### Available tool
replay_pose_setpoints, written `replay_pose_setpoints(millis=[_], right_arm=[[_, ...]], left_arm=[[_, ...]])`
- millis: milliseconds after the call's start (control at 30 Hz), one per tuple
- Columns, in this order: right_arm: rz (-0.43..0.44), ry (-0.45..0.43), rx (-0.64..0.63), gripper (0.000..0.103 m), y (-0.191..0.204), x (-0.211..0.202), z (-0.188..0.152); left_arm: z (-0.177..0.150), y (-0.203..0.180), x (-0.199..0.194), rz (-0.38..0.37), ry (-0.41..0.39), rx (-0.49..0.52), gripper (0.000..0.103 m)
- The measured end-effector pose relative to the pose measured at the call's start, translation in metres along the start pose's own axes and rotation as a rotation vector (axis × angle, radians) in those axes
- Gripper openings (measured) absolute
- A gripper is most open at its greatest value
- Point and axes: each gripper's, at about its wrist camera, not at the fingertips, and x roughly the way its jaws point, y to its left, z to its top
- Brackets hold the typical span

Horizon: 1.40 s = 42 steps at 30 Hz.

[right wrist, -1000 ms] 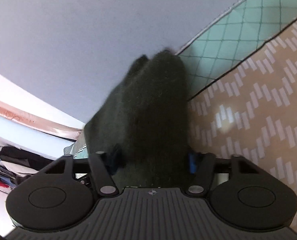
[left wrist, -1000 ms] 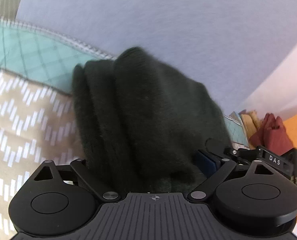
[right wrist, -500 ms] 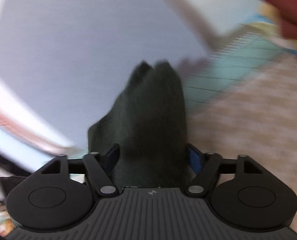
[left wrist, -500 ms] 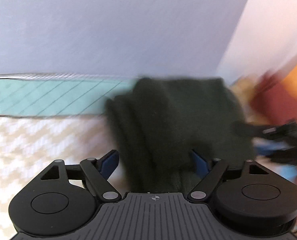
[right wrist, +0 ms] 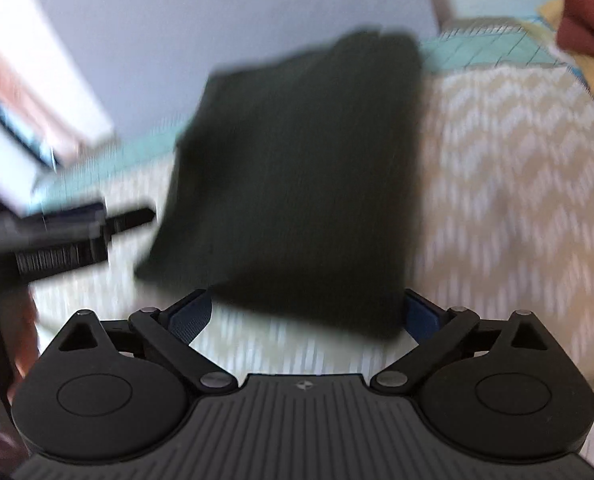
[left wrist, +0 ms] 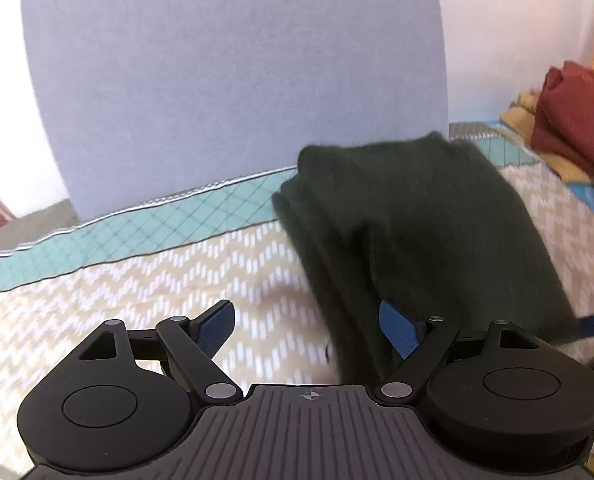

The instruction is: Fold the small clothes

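Folded dark garment (left wrist: 417, 220) is laid near bedspread (left wrist: 137, 280) far edge; left gripper (left wrist: 307, 326) and right gripper (right wrist: 307, 316) are spread wide, nothing gripped.

dark garment (right wrist: 297, 176) motion-blurred, maroon pile (right wrist: 585, 12) cut off at edge

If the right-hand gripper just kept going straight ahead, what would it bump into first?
Most likely the folded dark green garment, lying right ahead of the open right gripper on the patterned bedspread; blur leaves depth uncertain.
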Motion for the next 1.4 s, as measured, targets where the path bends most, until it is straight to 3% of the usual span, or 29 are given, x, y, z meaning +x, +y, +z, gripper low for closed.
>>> replay_pose_setpoints(millis=[233,333,433,800,1400], right_arm=[[-0.027,0.028,-0.130,0.100,0.023,-0.026,-0.043],[-0.067,-0.012,-0.156,0.100,0.030,-0.039,-0.050],[-0.115,-0.065,-0.183,0.100,0.032,-0.042,-0.049],[-0.156,-0.170,-0.224,0.100,0.046,-0.057,-0.050],[-0.147,-0.173,-0.234,0.100,0.052,-0.051,-0.051]], left_arm=[[-0.017,-0.002,-0.027,0.032,-0.030,-0.032,0.103],[-0.021,0.000,-0.031,0.038,-0.027,-0.054,0.103],[-0.024,0.000,-0.037,0.050,-0.015,-0.059,0.103],[-0.035,0.007,-0.041,0.077,0.031,-0.109,0.103],[-0.040,0.009,-0.039,0.124,0.094,-0.141,0.103]])
